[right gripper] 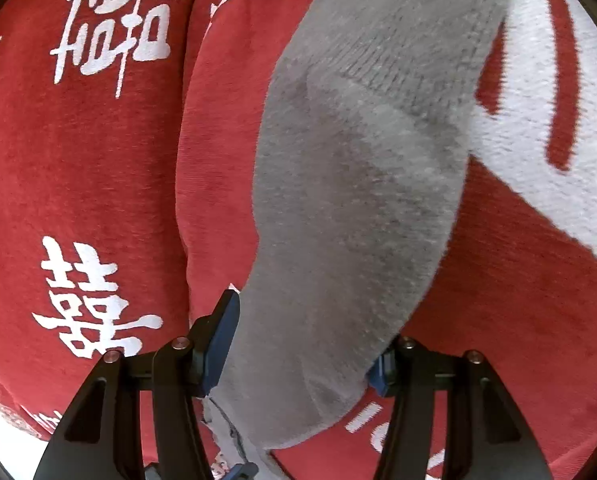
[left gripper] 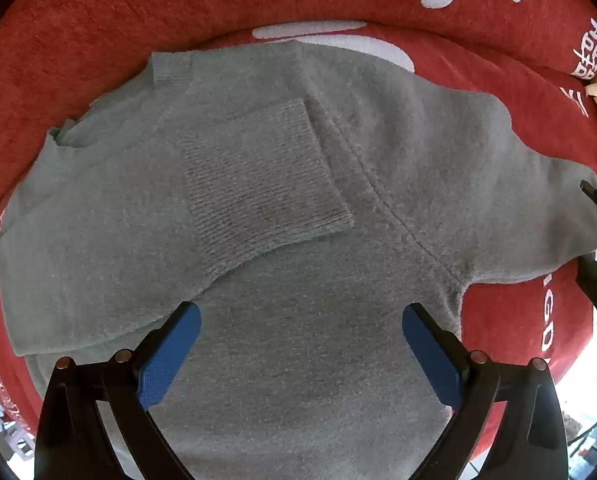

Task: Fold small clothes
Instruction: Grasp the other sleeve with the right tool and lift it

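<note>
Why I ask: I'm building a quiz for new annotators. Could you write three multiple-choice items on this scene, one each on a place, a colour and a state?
1. Where does the ribbed cuff of the folded-in sleeve lie?
A. On the sweater's body
B. On the bare cloth
C. Between the left gripper's fingers

2. What colour is the cloth under the sweater?
A. Blue with stripes
B. Red with white characters
C. Plain green

3. How does the left gripper stand?
A. Shut on the cuff
B. Shut on the cloth
C. Open, holding nothing

Key: 1 A, the cuff rests across the grey sweater. 2 B, the cloth is red with white print. 3 C, the left gripper has its blue pads wide apart above the sweater.
</note>
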Motion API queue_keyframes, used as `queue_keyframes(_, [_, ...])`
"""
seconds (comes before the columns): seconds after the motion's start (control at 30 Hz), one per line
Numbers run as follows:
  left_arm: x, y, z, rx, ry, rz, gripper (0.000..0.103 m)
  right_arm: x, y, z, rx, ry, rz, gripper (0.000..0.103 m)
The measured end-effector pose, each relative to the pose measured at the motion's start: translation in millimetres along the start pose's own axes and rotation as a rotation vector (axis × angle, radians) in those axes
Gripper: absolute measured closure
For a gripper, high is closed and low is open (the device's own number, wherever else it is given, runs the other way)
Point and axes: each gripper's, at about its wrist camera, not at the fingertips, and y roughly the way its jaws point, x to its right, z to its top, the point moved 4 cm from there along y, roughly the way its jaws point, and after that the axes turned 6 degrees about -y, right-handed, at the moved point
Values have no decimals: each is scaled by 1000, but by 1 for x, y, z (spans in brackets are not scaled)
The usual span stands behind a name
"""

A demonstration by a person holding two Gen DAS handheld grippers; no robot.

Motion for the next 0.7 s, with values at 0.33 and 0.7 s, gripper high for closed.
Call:
queue_keyframes(0.33, [-22,-6,-11,21,-9,-30,2,-25,1,-3,-23,51,190,98])
queue_keyframes(0.7, [-105,-38,-14,131,-72,-67,2,-185,18,-84,-186,-337,432,97])
